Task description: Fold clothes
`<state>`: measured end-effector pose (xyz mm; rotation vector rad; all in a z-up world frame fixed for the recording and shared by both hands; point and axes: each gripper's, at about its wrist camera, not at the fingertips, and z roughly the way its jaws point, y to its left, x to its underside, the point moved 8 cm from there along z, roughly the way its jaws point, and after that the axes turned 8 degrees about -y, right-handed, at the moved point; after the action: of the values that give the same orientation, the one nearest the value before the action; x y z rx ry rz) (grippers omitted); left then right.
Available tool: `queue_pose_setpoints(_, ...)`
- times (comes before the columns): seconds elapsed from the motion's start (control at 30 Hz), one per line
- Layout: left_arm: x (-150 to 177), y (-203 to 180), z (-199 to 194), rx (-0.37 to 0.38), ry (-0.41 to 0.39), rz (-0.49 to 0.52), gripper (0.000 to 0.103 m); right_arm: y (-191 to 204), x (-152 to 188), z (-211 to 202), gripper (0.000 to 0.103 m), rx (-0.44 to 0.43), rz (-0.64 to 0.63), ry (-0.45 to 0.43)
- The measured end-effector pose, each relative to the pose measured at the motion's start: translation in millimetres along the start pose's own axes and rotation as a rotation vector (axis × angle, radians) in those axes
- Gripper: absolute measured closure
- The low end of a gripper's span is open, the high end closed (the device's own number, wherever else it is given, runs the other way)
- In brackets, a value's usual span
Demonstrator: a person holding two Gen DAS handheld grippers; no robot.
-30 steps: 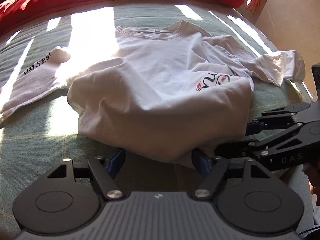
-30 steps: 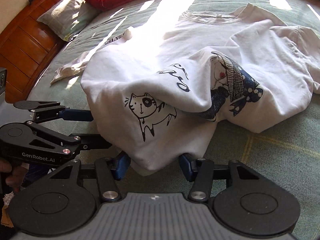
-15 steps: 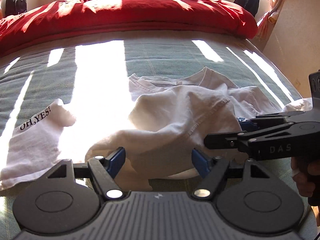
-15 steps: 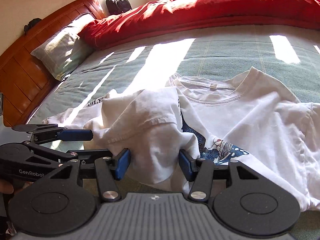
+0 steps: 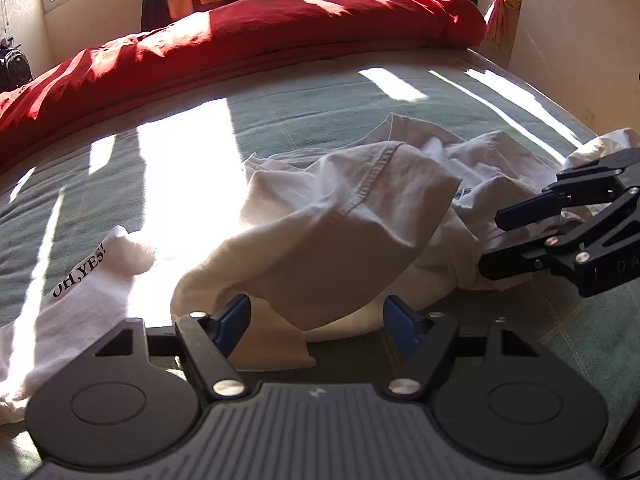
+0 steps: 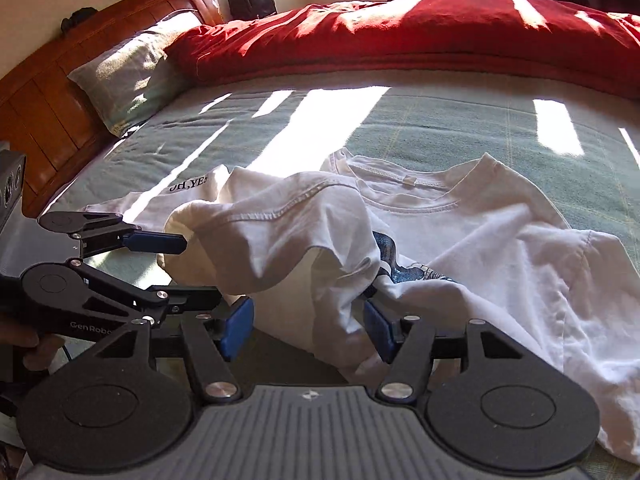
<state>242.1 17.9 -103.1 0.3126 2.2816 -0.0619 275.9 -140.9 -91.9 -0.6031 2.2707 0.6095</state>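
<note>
1. Crumpled white cotton T-shirt (image 5: 360, 216) with a dark printed picture, lying on a pale green checked bedspread (image 5: 320, 108), on the near side of a long rolled red quilt (image 5: 280, 36). Neckline turned toward the quilt, bottom hem doubled up over the chest away from it, probably as the first fold of the garment.
2. Left gripper (image 5: 316, 314), black with blue pads, at the shirt edge farthest from the quilt. Jaws standing wide, with the raised hem fold draped loosely between them and no clear pinch visible, seemingly to let the fabric settle.
3. Right gripper (image 6: 308, 322), same make, also on the side of the shirt away from the quilt, just beside the left one. Jaws opening, with a bunched handful of hem between the pads and brushing one of them; judged as letting go of the cloth after laying it over.
4. Fold uneven and puffed, not flat; smoothing or a fresh grip likely needed next.
5. Second white garment (image 5: 80, 300) printed "OH,YES!", spread near the shirt, no closer to the quilt, untouched and apparently awaiting its turn.
</note>
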Motion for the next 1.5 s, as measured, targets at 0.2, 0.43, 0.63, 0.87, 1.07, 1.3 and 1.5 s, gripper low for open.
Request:
queue_pose_setpoints(0.2, -4.5, -25.1, -4.3, -0.001, -0.062, 0.135, 0.029, -13.9, 25.7, -12.2, 0.038, 0.047, 0.002, 0.028)
queue_pose_setpoints(0.43, -16.5, -45.7, 12.9, -0.008, -0.140, 0.289, 0.029, 8.0, 18.5, 0.2, 0.039, 0.012, -0.091, -0.050)
queue_pose_setpoints(0.63, -21.3, -25.2, 40.7, -0.086, -0.137, 0.364, 0.029, 1.2, 12.0, 17.6, 0.039, 0.055, -0.144, -0.054)
queue_pose_setpoints(0.87, -32.4, -13.3, 43.6, -0.165, -0.176, 0.436, 0.029, 2.6, 1.4, 34.0, 0.040, 0.082, -0.178, -0.070)
queue_pose_setpoints(1.07, -33.1, -27.7, 46.9, -0.180, -0.208, 0.521, 0.029, 0.8, 1.0, 40.4, 0.067, 0.144, -0.209, -0.055)
queue_pose_setpoints(1.3, -30.5, -46.0, 47.5, -0.212, -0.231, 0.623, 0.053, -2.3, -2.9, 19.4, 0.082, 0.145, -0.212, -0.071)
queue_pose_setpoints(1.5, -39.9, -24.1, 20.1, -0.198, -0.193, 0.533, 0.080, -2.2, -6.2, -17.7, 0.085, 0.139, -0.241, -0.065)
